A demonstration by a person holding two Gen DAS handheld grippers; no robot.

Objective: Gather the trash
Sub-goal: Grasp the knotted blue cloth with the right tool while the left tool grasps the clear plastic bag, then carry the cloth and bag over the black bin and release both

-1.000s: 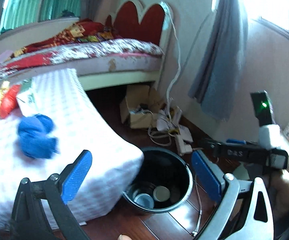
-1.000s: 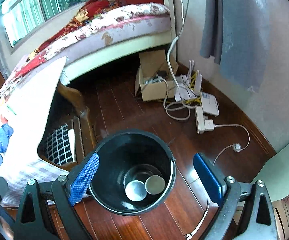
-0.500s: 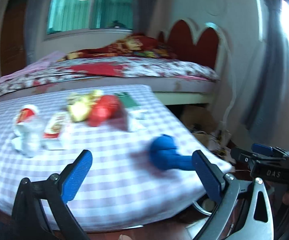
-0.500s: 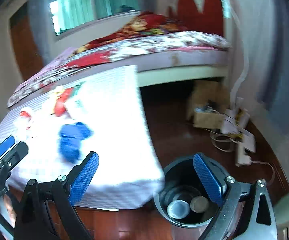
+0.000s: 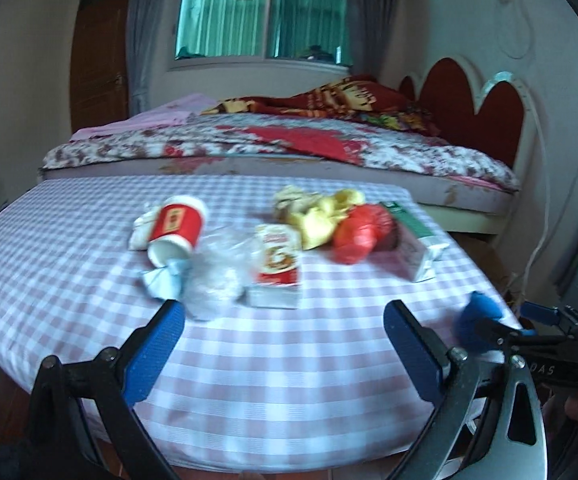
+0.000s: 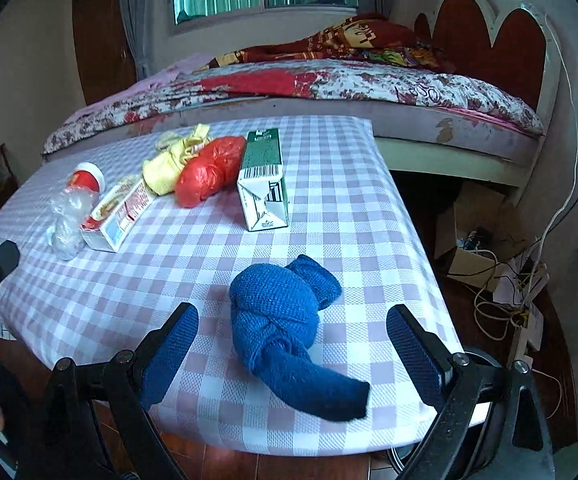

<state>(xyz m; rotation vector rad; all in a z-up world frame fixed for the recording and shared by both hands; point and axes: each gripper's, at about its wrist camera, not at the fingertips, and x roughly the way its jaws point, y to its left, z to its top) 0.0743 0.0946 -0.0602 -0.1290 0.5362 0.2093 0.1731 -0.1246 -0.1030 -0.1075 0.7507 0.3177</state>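
Trash lies on a checked tablecloth (image 5: 269,360): a red paper cup (image 5: 175,226) on its side, a clear plastic bag (image 5: 217,280), a flat red-and-white carton (image 5: 277,268), yellow wrappers (image 5: 321,216), a red plastic bag (image 5: 359,232) and a green-and-white carton (image 6: 263,178). A knotted blue cloth (image 6: 285,320) lies near the table's front right edge, between my right gripper's open fingers. My right gripper (image 6: 293,356) is open and empty. My left gripper (image 5: 285,348) is open and empty, just short of the plastic bag.
A bed (image 5: 289,148) with a red heart headboard stands behind the table. In the right wrist view a cardboard box (image 6: 473,236) and tangled cables (image 6: 509,300) lie on the wooden floor to the right. The bin's rim (image 6: 477,356) peeks out behind my right finger.
Both grippers have swung up and left from the black bin on the floor to face the table top. The blue cloth now sits between my right gripper's fingers.
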